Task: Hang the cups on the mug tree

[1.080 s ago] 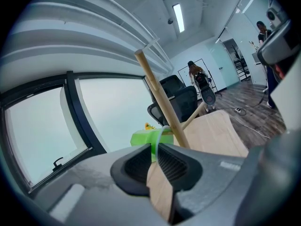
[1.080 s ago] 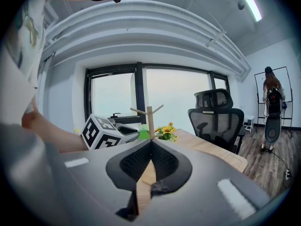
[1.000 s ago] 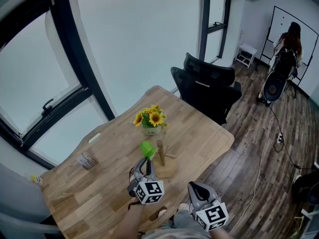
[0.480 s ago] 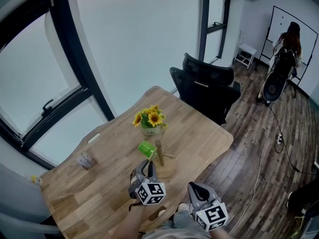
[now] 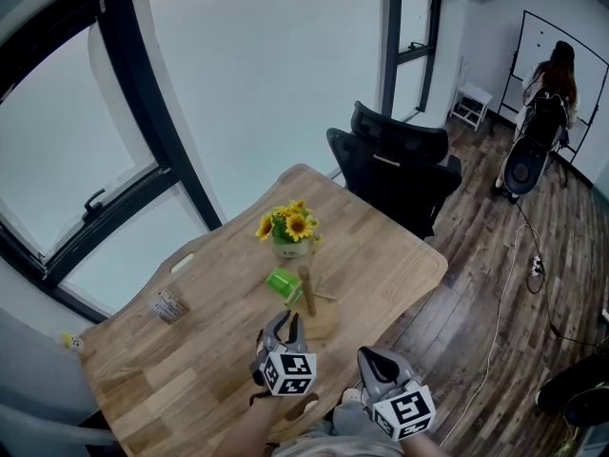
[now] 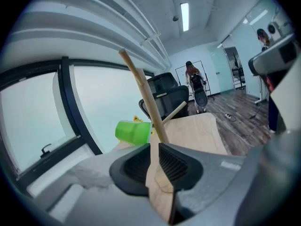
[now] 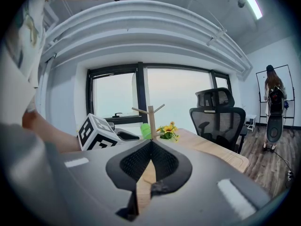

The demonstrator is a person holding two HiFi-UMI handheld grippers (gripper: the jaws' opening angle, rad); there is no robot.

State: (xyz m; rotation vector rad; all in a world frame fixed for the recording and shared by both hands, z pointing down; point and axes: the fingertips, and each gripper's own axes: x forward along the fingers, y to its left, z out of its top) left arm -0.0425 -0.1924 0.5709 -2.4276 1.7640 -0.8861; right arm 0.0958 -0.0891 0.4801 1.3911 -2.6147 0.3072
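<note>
Head view: the green cup (image 5: 283,282) lies on its side against the upper left of the mug tree (image 5: 306,291), clear of the desk (image 5: 381,246). I judge that it hangs from a peg there. The left tongs (image 5: 284,322) sit just short of the tree's base and point up the picture at it, so the cup is straight ahead of them and a little to their left. The right tongs (image 5: 366,358) are further back, near the desk's near edge. That makes the left hand plainly the nearer one. A pot of sunflowers (image 5: 288,228) stands beyond the tree.

Left gripper view: the tongs' jaws stand a little apart and have just been opening. Nothing is between them, and only bare desk and the foot of the tree show through the gap. The trunk rises directly ahead, leaning left in this wide lens. The cup juts out from the trunk's left side with its long axis about level, across the line along which the tongs point. It is apart from the pads, so the grip is released.

Right gripper view: these jaws meet at the tips and hold nothing. They aim at the tree from further off, with the cup a small green patch low on the left of the trunk.

I can pick out no second cup in any view. The likely next move is drawing the left tongs straight back, away from the trunk.
</note>
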